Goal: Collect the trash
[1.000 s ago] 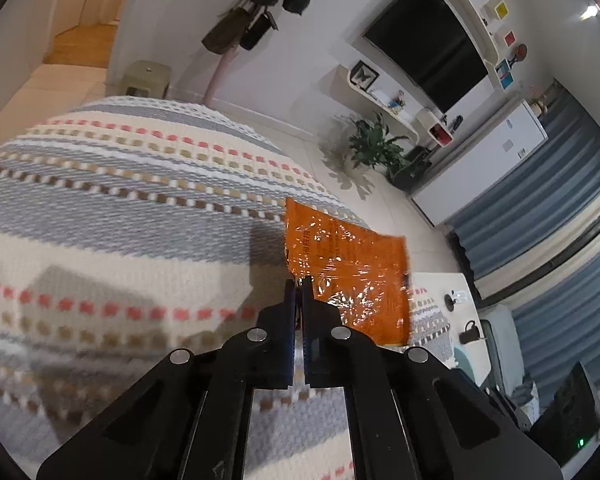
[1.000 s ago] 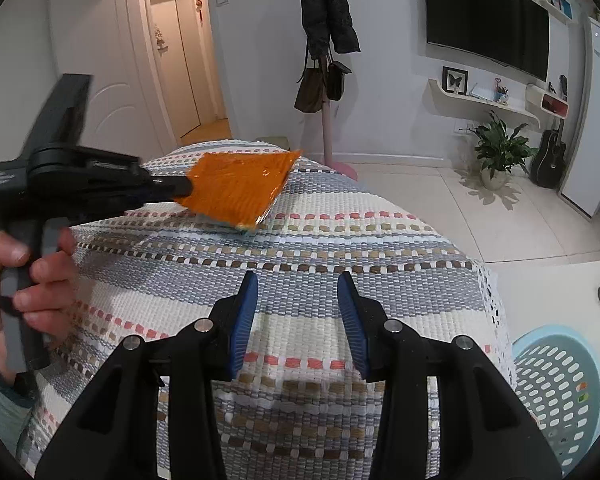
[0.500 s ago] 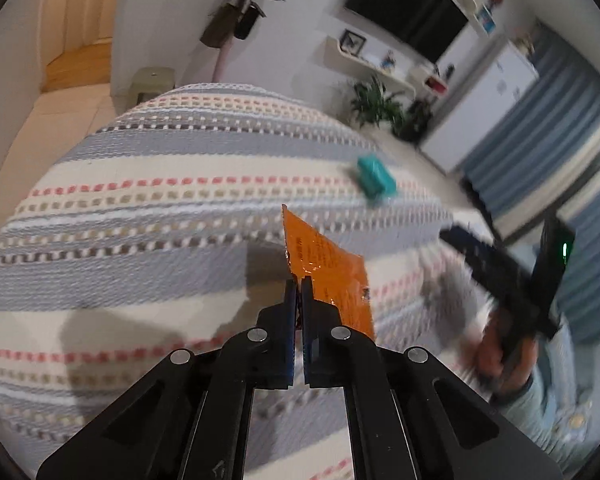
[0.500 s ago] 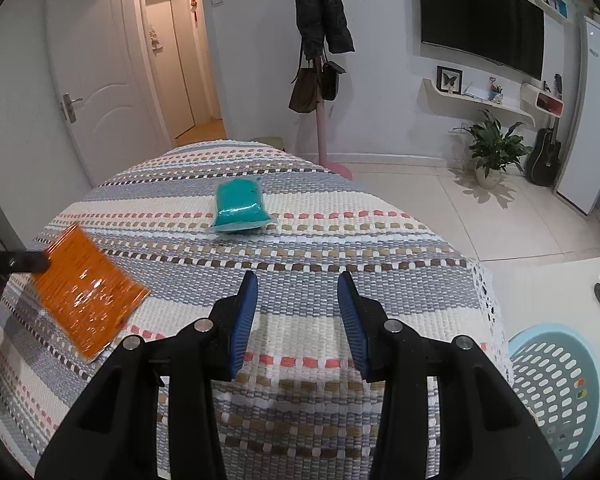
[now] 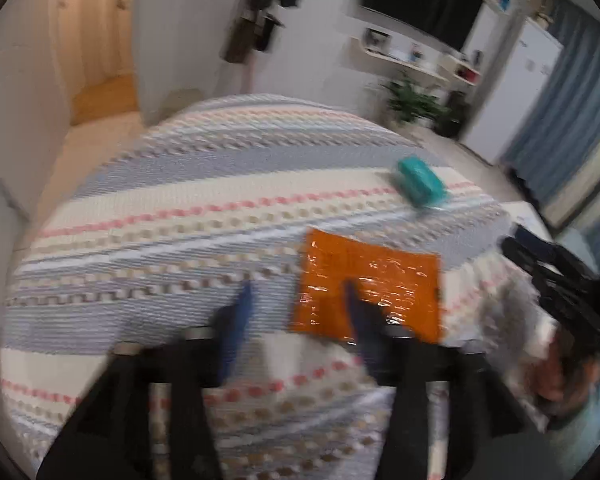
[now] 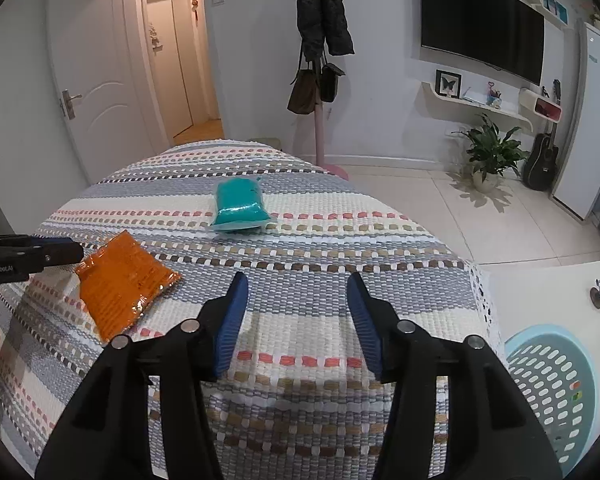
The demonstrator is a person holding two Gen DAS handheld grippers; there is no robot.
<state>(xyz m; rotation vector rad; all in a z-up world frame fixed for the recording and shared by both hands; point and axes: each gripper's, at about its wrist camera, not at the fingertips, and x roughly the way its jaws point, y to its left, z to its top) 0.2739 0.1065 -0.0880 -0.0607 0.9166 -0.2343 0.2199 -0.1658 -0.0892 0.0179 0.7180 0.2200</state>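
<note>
Lettering "GenRobot.AI" marks the left gripper beside the orange packet.

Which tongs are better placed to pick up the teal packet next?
Right. The right tongs point at the teal packet, empty and opening; the left tongs sit over the orange packet.

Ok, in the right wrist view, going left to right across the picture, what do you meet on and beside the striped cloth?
Left hand-held gripper → orange packet → teal packet → right hand-held gripper, jaws opening with nothing between them → light blue basket, beside the striped cloth.
</note>
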